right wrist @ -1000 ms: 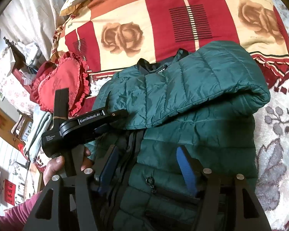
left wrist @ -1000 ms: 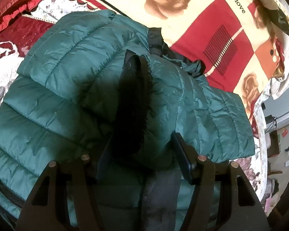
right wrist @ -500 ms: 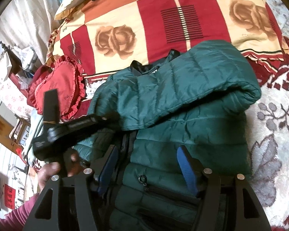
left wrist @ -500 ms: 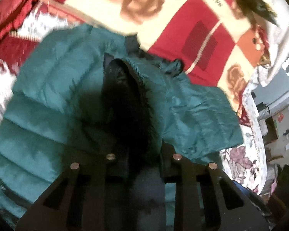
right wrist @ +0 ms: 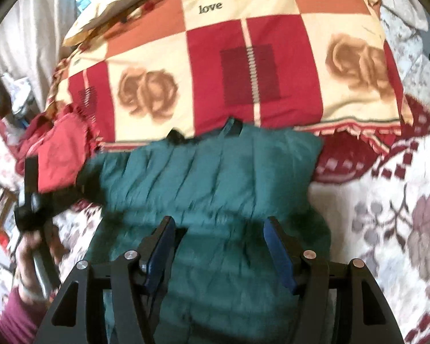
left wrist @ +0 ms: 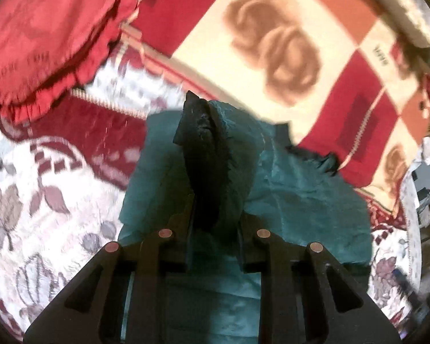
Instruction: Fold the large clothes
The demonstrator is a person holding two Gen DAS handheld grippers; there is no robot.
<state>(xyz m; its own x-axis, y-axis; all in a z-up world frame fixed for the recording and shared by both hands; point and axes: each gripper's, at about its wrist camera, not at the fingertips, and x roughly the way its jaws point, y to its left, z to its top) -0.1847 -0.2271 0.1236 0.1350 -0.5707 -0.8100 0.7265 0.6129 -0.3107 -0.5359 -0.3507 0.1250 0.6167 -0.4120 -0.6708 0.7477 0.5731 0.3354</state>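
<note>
My left tool (left wrist: pixel 213 229) pinches a bunched fold of a teal quilted puffer jacket (left wrist: pixel 301 189), its black lining (left wrist: pixel 206 154) standing up between the closed jaws. The jacket spreads to the right over a white floral bedspread with maroon borders (left wrist: pixel 51 200). Beyond lie a red, cream and orange checked quilt with brown roses (left wrist: pixel 275 54) and, upper left, a ruffled red cushion (left wrist: pixel 46 34). The view is blurred.

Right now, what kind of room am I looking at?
Most likely a bedroom: a green puffer jacket lies on a floral bedspread, with a rose-patterned "love" quilt and a red ruffled cushion behind.
</note>
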